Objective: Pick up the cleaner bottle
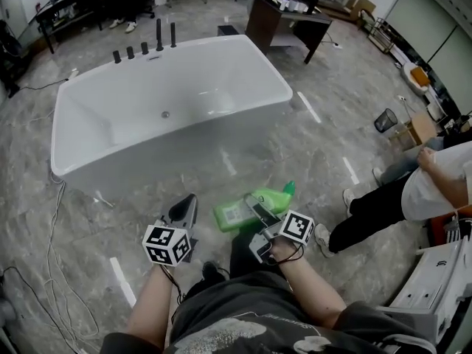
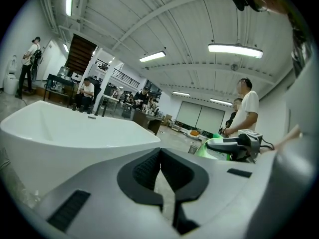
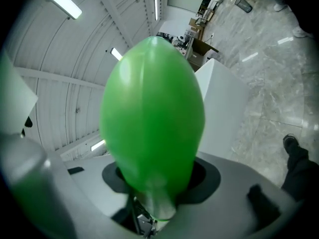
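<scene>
I think the pick-up is done: the right claw (image 1: 257, 207) squeezes the green plastic cleaner bottle (image 1: 274, 196) above the grey stone floor (image 1: 332, 146), the left claw (image 1: 186, 205) is pinched together with nothing in it, so next comes a steady hold.

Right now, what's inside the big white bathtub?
The white freestanding bathtub holds only a small round drain on its floor; nothing else shows. The inner face of its near wall is hidden behind the rim.

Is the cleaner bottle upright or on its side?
On its side: the cleaner bottle lies roughly level, clamped in the right hand-held gripper.
</scene>
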Motion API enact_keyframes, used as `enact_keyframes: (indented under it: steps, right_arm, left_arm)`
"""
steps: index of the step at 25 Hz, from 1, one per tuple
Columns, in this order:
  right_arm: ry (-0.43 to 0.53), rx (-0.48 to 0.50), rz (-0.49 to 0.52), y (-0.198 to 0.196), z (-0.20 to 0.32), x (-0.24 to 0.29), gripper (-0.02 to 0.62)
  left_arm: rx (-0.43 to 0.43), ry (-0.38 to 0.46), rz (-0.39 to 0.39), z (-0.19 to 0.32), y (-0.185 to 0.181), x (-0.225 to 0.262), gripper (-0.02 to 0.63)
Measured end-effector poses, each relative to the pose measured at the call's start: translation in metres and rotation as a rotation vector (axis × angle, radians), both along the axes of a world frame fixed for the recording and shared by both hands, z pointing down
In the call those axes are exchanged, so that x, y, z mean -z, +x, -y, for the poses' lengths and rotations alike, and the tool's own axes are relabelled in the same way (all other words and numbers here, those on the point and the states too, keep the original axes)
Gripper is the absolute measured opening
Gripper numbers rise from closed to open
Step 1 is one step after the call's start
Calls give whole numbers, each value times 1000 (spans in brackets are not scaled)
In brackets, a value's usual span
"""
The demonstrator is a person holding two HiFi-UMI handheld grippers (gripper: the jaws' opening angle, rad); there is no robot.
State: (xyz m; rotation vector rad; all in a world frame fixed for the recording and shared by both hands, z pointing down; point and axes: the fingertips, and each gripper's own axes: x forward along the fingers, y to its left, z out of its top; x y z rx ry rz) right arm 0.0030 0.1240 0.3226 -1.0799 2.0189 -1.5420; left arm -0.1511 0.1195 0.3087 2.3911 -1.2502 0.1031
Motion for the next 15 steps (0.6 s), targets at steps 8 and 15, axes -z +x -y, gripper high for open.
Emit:
enact_keyframes:
  steps: [8,15]
  right_arm:
    - [18,-57,25,23,-26,6,195]
    - [17,-84,16,41,-23,3,195]
  left_arm:
    - [-17,-7,-4,-21,11,-7,12]
    - [-50,-21,14,-17,26,-11,13]
